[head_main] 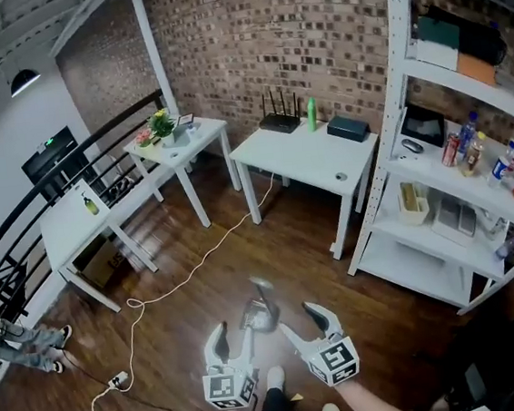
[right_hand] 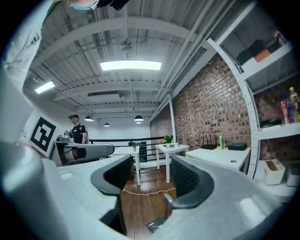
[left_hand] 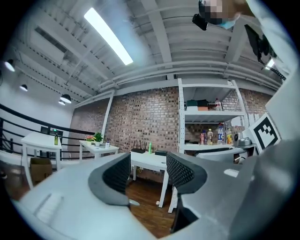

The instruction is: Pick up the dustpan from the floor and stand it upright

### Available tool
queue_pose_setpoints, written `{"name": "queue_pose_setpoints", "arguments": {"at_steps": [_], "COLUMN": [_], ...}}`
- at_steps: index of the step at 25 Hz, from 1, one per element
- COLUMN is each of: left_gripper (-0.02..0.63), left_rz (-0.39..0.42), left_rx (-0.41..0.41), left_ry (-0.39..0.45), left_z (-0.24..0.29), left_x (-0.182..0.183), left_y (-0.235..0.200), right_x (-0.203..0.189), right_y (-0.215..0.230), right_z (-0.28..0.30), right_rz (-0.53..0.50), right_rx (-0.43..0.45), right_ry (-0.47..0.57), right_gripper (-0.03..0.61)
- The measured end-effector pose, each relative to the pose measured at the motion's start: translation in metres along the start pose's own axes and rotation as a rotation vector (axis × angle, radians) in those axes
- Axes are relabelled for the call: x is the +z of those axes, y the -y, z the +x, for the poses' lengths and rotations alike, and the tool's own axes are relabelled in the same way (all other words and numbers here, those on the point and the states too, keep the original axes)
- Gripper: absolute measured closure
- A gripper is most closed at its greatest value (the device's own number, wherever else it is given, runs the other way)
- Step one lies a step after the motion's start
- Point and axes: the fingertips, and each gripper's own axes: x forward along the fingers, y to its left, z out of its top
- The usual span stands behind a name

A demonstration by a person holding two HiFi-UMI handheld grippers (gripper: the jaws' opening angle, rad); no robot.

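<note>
The dustpan is a grey, blurred shape on the dark wooden floor, its handle pointing away from me. It also shows as a small grey piece low in the right gripper view, below the jaws. My left gripper is held just left of it and my right gripper just right of it, both above the floor. Both point level across the room. The left gripper is open with nothing between its pads. The right gripper is open too, with only floor showing in the gap.
A white table with a router and green bottle stands ahead, and two more white tables run left along a black railing. A white shelf rack stands at the right. A white cable and power strip lie on the floor.
</note>
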Motion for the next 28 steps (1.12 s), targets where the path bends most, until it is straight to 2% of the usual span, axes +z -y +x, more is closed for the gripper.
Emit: {"name": "queue_pose_setpoints", "arguments": {"at_steps": [5, 8, 11, 16, 28], "left_gripper": [0.365, 0.365, 0.366, 0.365, 0.367], "left_rz": [0.105, 0.116, 0.111, 0.100, 0.074], "left_rx": [0.024, 0.031, 0.010, 0.008, -0.016], "left_ry": [0.019, 0.011, 0.027, 0.047, 0.061], "left_z": [-0.049, -0.069, -0.078, -0.085, -0.123], "left_x": [0.023, 0.031, 0.031, 0.038, 0.066], "left_y": [0.053, 0.065, 0.070, 0.046, -0.005], "right_x": [0.014, 0.018, 0.030, 0.047, 0.070], "right_y": [0.000, -0.008, -0.009, -0.025, -0.091], "right_z": [-0.060, -0.078, -0.089, -0.081, -0.058], "right_rz": [-0.049, -0.051, -0.064, -0.088, -0.068], "right_rx": [-0.016, -0.007, -0.029, -0.053, -0.063], "right_ry": [0.034, 0.014, 0.039, 0.066, 0.083], "right_gripper": [0.330, 0.330, 0.330, 0.330, 0.330]}}
